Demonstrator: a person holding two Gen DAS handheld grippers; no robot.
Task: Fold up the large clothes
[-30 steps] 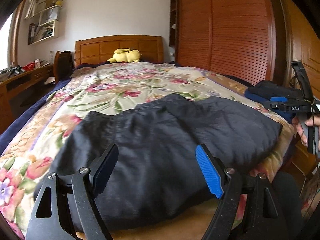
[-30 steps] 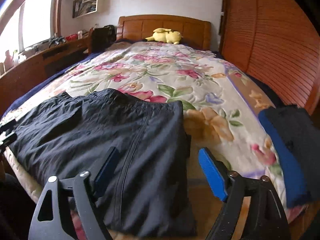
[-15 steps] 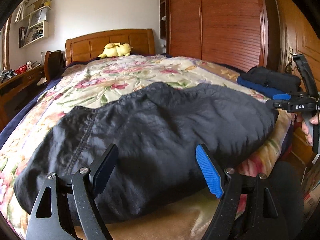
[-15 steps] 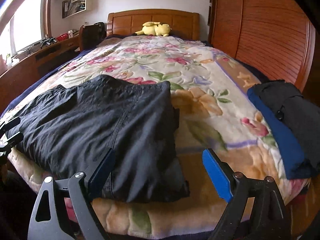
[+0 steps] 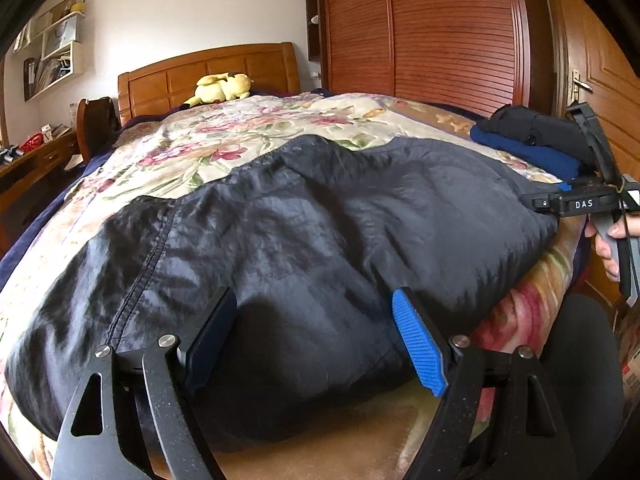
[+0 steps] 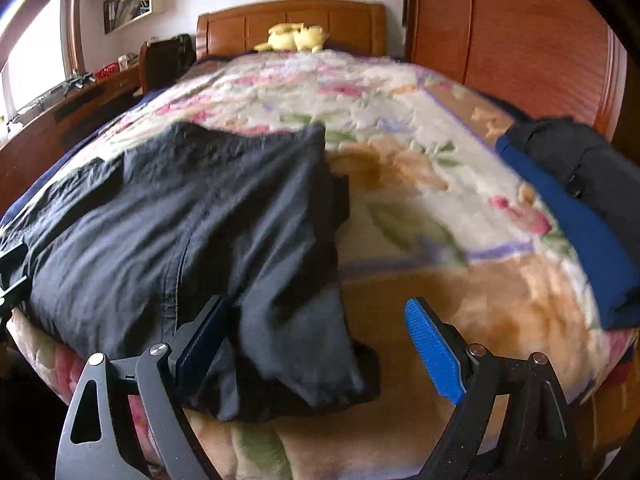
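Left wrist view: the left gripper [image 5: 316, 336] hangs spread wide over the near edge of the black garment [image 5: 304, 240]; the right gripper [image 6: 316, 340], equally spread, straddles its corner. Beside it on the floral blanket [image 6: 400, 184] sits a folded stack [image 6: 580, 200]. The garment lies wrinkled, folded, seam showing.

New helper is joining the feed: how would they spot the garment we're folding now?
Find the floral bedspread. At its near edge lies the black garment, spread wide and flat with a stitched seam. The folded pile at the right edge is compact, blue under black.
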